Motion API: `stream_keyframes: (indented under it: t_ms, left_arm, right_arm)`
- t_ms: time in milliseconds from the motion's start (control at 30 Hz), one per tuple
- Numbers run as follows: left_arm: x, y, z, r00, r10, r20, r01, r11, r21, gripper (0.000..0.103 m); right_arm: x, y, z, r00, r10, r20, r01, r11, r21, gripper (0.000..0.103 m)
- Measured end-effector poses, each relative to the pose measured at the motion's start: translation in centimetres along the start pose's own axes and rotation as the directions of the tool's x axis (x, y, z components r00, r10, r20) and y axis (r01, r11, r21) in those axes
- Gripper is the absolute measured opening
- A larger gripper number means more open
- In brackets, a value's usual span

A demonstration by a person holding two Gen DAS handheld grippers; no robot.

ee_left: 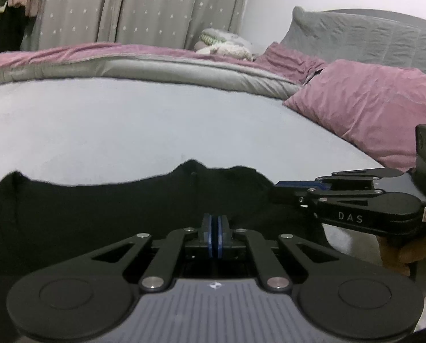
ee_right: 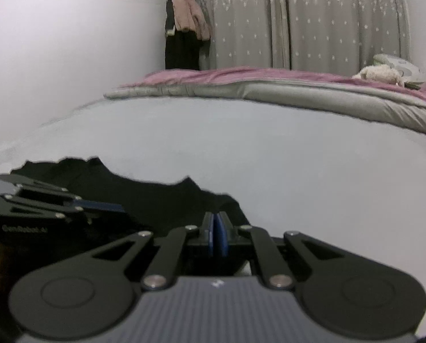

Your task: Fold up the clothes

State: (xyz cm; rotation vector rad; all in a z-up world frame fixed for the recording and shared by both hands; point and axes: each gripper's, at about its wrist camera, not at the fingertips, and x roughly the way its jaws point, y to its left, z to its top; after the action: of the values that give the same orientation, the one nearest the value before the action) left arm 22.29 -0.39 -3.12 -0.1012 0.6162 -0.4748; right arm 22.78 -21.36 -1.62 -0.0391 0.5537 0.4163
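Both black two-finger grippers, left gripper (ee_left: 214, 223) and right gripper (ee_right: 216, 223), are clamped with blue pads together over the near edge of a crumpled black garment (ee_left: 98, 208), though the pinched cloth itself is hard to make out; it lies on a pale grey bedsheet (ee_left: 127, 120), near a mauve pillow (ee_left: 370, 108).

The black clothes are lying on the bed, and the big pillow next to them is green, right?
Not quite. The pillow is pink-purple, not green; the left wrist view shows it plainly. The rest holds: the black clothes do lie on the pale sheet of the bed.
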Motion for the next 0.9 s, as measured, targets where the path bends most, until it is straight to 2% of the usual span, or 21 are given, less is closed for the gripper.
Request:
stream_keyframes:
  t_ms: [33,133,167,267,333,467,533,700,833,867,900]
  left_arm:
    - [0.0,0.1,0.0,1.0,-0.003,-0.005,0.003,1.0,-0.009,0.005]
    - [-0.1,1.1,0.2,1.0,-0.021,-0.004,0.021,0.997,-0.073,0.015]
    - [-0.1,1.5,0.2,1.0,-0.029,-0.003,0.028,0.995,-0.097,0.019]
    - [0.2,2.3,0.1,0.998,-0.057,-0.011,0.055,0.988,-0.141,0.021]
    - [0.6,2.3,-0.1,0.998,-0.068,-0.017,0.065,0.987,-0.146,0.021]
    - [0.8,2.1,-0.1,0.997,-0.071,-0.012,0.069,0.987,-0.143,0.021]
    - [0.8,2.1,-0.1,0.997,-0.072,-0.01,0.07,0.987,-0.144,0.016]
    - [0.9,2.1,-0.2,0.997,-0.074,-0.008,0.072,0.986,-0.15,0.007]
    - [0.8,2.1,-0.2,0.997,-0.074,-0.004,0.073,0.985,-0.154,0.003]
    - [0.8,2.1,-0.2,0.997,-0.074,0.001,0.073,0.985,-0.156,0.002]
    - [0.7,2.2,-0.1,0.997,-0.074,0.01,0.074,0.985,-0.159,0.002]
  right_arm:
    - [0.0,-0.1,0.0,1.0,-0.006,-0.008,0.006,1.0,0.004,0.009]
    - [-0.4,-0.5,0.1,1.0,-0.021,-0.013,0.021,0.999,0.025,0.027]
    - [-0.9,-0.6,0.2,1.0,-0.012,-0.007,0.012,0.999,0.034,0.027]
    - [-2.3,-1.1,0.5,1.0,0.015,0.01,-0.015,0.998,0.064,0.027]
    - [-3.3,-0.7,0.7,0.999,0.051,-0.012,-0.05,0.997,0.056,0.027]
    - [-5.1,1.7,0.7,0.986,0.118,-0.117,-0.128,0.988,-0.088,0.031]
    - [-5.9,3.5,-0.2,0.975,0.147,-0.166,-0.176,0.969,-0.175,0.037]
    - [-6.6,7.0,-3.0,0.953,0.238,-0.187,-0.281,0.924,-0.259,0.037]
    - [-5.1,8.5,-3.8,0.959,0.215,-0.182,-0.261,0.922,-0.286,0.035]
    - [-4.9,8.6,-3.9,0.96,0.217,-0.176,-0.26,0.925,-0.279,0.031]
    - [-4.7,8.6,-3.9,0.96,0.223,-0.172,-0.263,0.927,-0.268,0.02]
